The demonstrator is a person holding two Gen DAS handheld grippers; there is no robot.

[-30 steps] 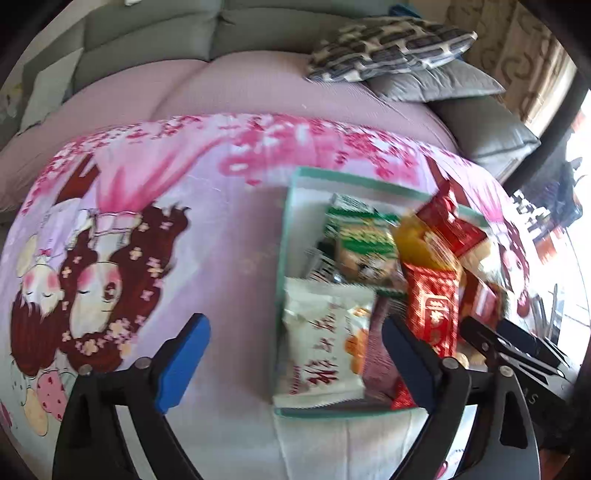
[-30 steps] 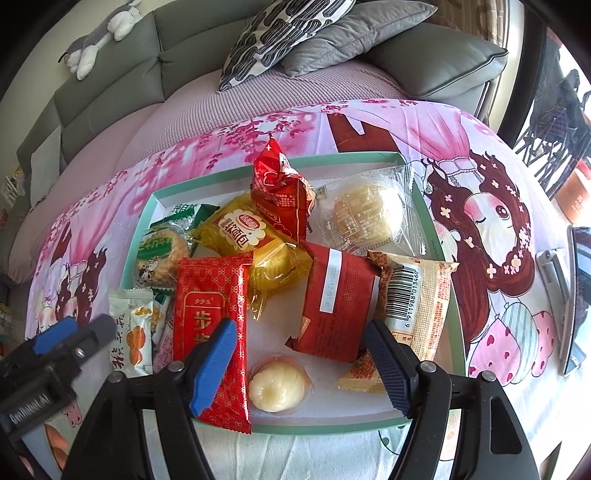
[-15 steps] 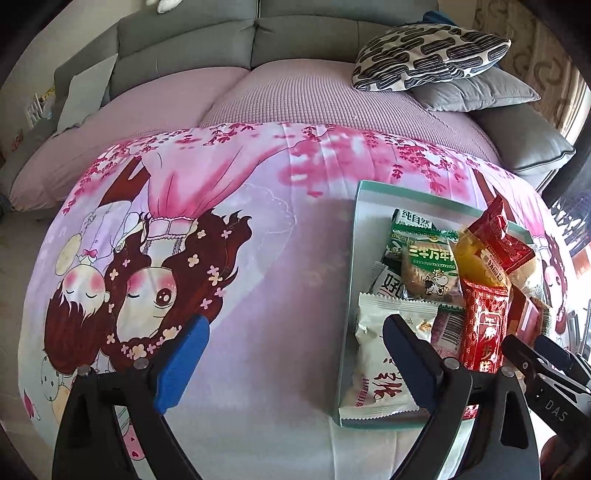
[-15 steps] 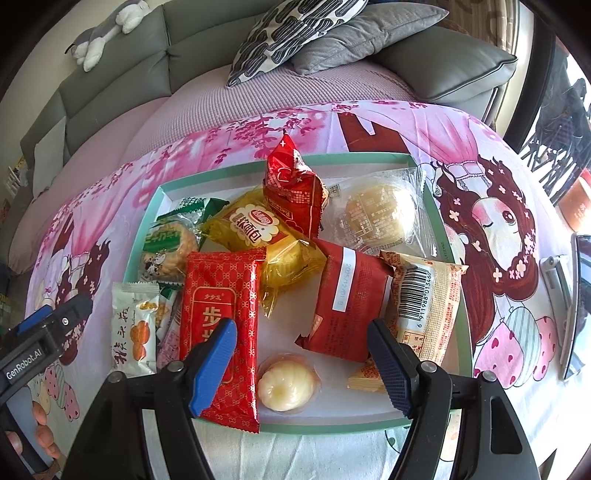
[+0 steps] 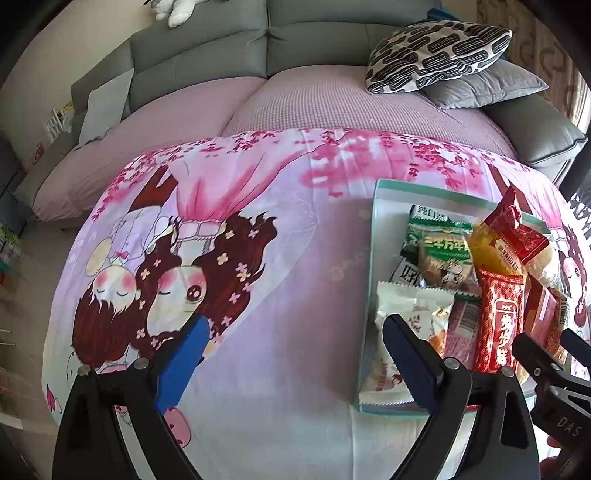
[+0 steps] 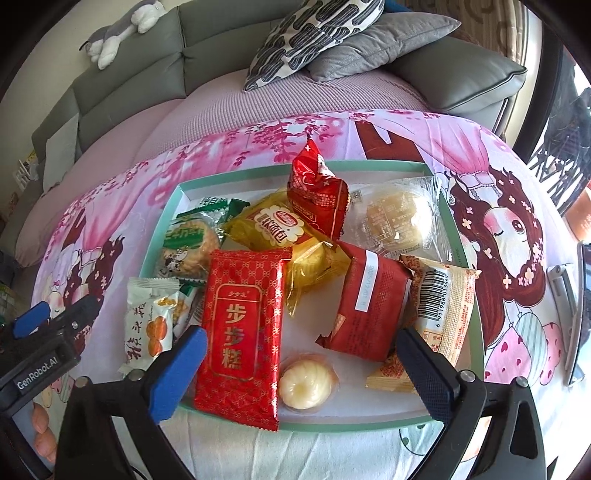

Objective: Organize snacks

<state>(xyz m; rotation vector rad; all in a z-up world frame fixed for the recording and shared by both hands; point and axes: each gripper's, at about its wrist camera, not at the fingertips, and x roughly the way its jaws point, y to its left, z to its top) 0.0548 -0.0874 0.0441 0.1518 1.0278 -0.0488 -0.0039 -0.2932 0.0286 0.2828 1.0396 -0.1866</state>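
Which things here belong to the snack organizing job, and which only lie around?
For the job:
- green-rimmed tray
- red cake packet
- yellow bread packet
- round jelly cup
- right claw, jaws opening, nothing between them

Lying about:
- patterned cushion
- plush toy

Grey sofa (image 6: 140,70), patterned cushion (image 6: 314,33), sunlit.

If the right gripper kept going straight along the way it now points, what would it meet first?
Probably the small round pale bun near the tray's front rim. The right gripper, jaws opening and empty, hangs over it; depth is unclear.
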